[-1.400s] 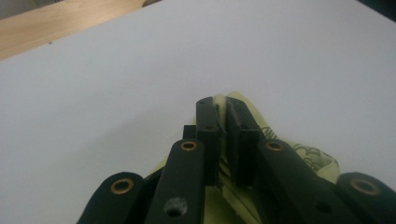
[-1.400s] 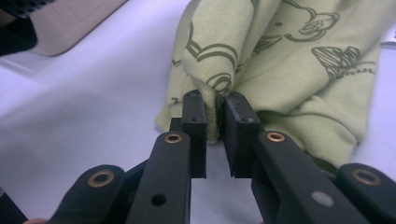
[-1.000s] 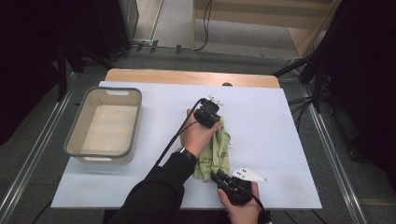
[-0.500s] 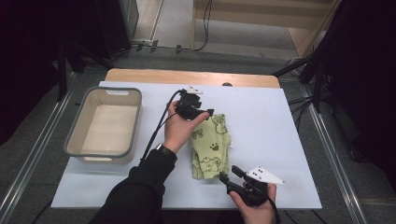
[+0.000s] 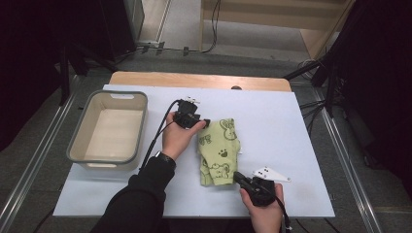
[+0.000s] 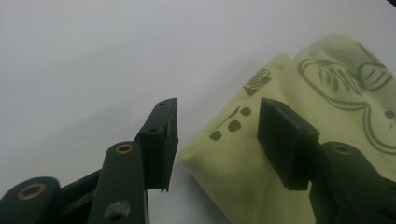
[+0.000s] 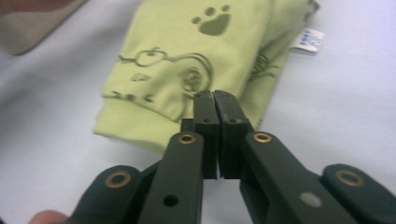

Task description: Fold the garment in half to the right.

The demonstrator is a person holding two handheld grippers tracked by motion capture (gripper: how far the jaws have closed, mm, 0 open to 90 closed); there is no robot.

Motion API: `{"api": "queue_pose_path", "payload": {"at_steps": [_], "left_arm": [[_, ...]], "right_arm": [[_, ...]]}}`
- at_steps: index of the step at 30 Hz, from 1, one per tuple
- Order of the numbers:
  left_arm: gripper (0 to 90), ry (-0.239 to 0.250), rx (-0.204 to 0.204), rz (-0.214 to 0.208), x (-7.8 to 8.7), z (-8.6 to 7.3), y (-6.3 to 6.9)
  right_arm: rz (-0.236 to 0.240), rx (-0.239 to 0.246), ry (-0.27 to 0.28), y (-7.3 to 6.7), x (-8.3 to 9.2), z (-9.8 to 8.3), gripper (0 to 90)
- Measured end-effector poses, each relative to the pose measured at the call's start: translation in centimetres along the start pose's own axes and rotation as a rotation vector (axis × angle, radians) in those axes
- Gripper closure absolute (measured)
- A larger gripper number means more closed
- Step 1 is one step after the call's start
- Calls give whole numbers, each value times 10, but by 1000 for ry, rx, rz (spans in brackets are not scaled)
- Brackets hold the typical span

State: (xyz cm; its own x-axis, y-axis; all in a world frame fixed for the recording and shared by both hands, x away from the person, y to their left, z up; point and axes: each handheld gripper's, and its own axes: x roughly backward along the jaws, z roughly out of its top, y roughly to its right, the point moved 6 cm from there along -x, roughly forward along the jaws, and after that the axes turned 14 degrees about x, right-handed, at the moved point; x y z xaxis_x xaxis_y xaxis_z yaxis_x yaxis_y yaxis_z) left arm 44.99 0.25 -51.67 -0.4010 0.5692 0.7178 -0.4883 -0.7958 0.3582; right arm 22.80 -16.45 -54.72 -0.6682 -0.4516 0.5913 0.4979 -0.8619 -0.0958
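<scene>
Closest to the near edge of the white table (image 5: 301,126), towards its right-hand corner, the right gripper (image 5: 238,176) lies low in the person's hand with its two black jaws pressed flat together and nothing caught between them; they have just been closing, and in the right gripper view the right gripper's tips (image 7: 215,95) sit at the near hem of the folded cloth. That cloth is a small light-green garment (image 5: 218,153) printed with dark paw marks and cartoon animals, folded into a narrow packet lying flat near the middle of the table, its long side running from the near edge towards the far one; a little white label (image 7: 308,39) pokes out along one side. At its far left corner the left gripper (image 5: 206,123) is held down close to the table, its jaws standing partly apart after having just closed a little, with the corner of the garment (image 6: 280,154) between them and neither pad pressing on it. Further left, near the table's left edge, stands a grey rectangular plastic tub (image 5: 80,138), upright, with nothing inside it.
</scene>
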Motion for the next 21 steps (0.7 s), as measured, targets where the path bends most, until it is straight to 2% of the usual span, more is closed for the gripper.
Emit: {"api": "queue_pose_path", "payload": {"at_steps": [5,7,8,9,11,14,16,18,21], "left_arm": [[516,-23,9,-5,-4,-4,1],[517,-21,11,-6,-4,-4,1],[516,-18,13,-12,-2,-5,1],[516,-18,14,-19,-2,-5,1],[516,-23,11,-23,-1,-5,-1],[553,-27,32,-46,-1,-6,-1],[605,-30,33,-54,-1,-6,-1],[685,-36,38,-67,-2,-7,1],[832,-40,28,-64,-2,-8,2]], "right_arm": [[-25,18,-49,6,-5,-9,877],[-27,15,-50,7,-6,-10,877],[-41,-1,-1,10,1,-6,824],[-44,-8,23,10,5,-3,791],[-25,-18,96,11,13,6,706],[3,-32,101,9,10,10,560],[14,-46,61,8,0,9,511],[26,-59,39,7,-9,8,537],[41,-46,20,5,-15,7,714]]}}
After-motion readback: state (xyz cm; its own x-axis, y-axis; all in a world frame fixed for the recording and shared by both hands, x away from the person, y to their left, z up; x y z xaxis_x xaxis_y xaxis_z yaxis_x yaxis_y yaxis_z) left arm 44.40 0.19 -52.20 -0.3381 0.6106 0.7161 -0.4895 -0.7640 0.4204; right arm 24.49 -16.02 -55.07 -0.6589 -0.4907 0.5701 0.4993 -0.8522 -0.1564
